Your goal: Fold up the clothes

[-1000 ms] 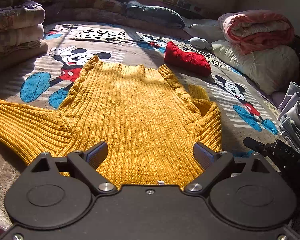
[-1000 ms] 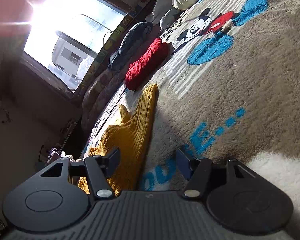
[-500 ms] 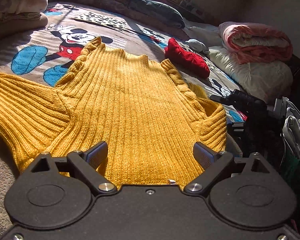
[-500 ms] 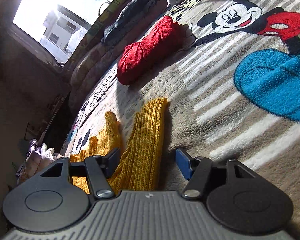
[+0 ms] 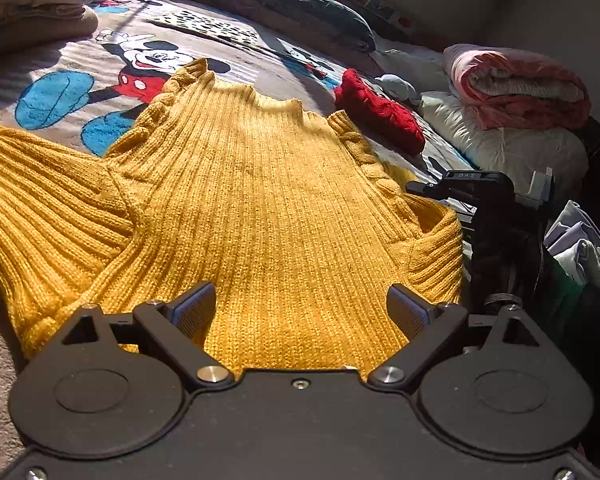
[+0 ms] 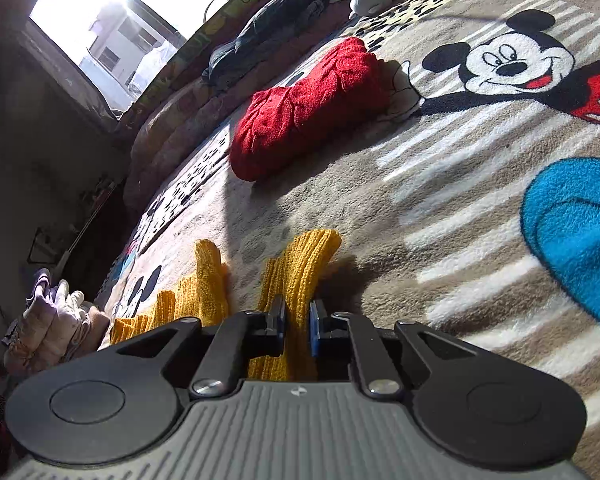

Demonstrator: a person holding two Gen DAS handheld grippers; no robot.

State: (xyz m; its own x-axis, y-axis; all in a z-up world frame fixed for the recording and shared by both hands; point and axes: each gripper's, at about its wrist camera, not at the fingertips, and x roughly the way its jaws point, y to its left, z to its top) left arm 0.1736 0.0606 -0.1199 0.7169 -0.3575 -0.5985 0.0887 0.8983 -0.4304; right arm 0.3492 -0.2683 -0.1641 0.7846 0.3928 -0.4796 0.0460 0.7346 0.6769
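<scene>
Clamping a strip of knit between nearly closed jaws, the right gripper [image 6: 297,322] holds the right sleeve [image 6: 300,272] of the mustard-yellow ribbed knit sweater [image 5: 252,208], low against the plush cartoon-mouse blanket [image 6: 460,208] that covers the bed. The left gripper [image 5: 300,308] hovers over the sweater's hem with its jaws spread wide and nothing between them.

Taking the sweater as the landmark: its body lies flat and spread on the blanket, collar away from the left gripper. Its left sleeve [image 5: 40,208] stretches out sideways, unfolded. Its right sleeve looks bunched beside the body, with its end stretched along the blanket in the right gripper's hold. Beyond the sweater's right shoulder sits a compact red cable-knit garment [image 6: 308,112], which looks folded already. Further beyond that rest a rolled pink quilt [image 5: 516,84] on pale pillows, and beyond the collar a dark cushion [image 5: 316,12] lies under the window.

Judging by this, 1 garment appears done and the sweater is at the sleeve stage: 1 sleeve gripped, the other open, the body not folded. Both sleeves and the body fold seem left to do.
</scene>
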